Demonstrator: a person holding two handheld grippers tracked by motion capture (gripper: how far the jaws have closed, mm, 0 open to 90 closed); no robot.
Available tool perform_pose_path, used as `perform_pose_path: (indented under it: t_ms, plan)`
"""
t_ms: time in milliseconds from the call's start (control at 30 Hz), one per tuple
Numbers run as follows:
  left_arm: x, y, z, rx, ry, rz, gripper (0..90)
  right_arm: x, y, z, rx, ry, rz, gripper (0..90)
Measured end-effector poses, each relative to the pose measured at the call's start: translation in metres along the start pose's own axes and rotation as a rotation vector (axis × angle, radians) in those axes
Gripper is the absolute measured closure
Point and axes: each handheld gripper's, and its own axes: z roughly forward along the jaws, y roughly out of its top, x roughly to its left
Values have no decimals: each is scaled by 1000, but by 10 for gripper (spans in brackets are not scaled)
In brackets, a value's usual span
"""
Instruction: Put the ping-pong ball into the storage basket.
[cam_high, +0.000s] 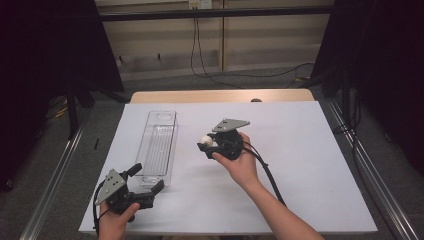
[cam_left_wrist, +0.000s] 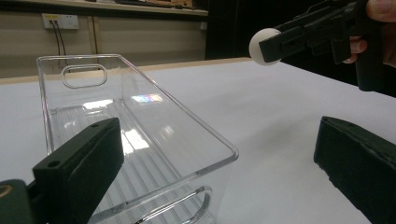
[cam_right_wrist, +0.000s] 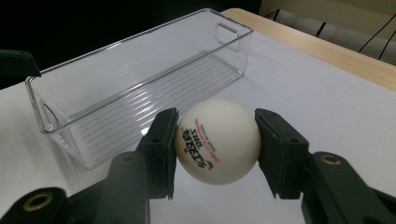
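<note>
The right gripper (cam_high: 206, 143) holds a white ball (cam_right_wrist: 217, 141) clenched between its jaws, one pad on each side of the ball's widest part, so the round surface is judged unable to slip out forward or back. The ball sits raised above the white desk (cam_high: 300, 165), to the right of the clear bin (cam_high: 157, 147) and apart from it; the gripper points toward the bin, which suggests the ball is meant to go inside. A ball has no long axis; its only orientation mark is the printed lettering, which faces the right gripper view and runs steeply, almost end-on to the jaws. The clear bin is the elongated item: its long axis runs away from the person, roughly parallel to the desk's side edges, open side up, with a cut-out handle in each short end wall. The left gripper (cam_high: 150, 187) rests low at the bin's near end with its jaws released and nothing between them; one jaw stands close beside the near wall, a placement judged ready to steady the bin against sliding.
</note>
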Motion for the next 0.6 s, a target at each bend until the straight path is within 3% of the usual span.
perform_pose_path:
  t_ms: [600]
  plan:
    - [0, 0, 0, 2, -7, 2, 17, 4, 5, 5, 10, 1, -25, 514]
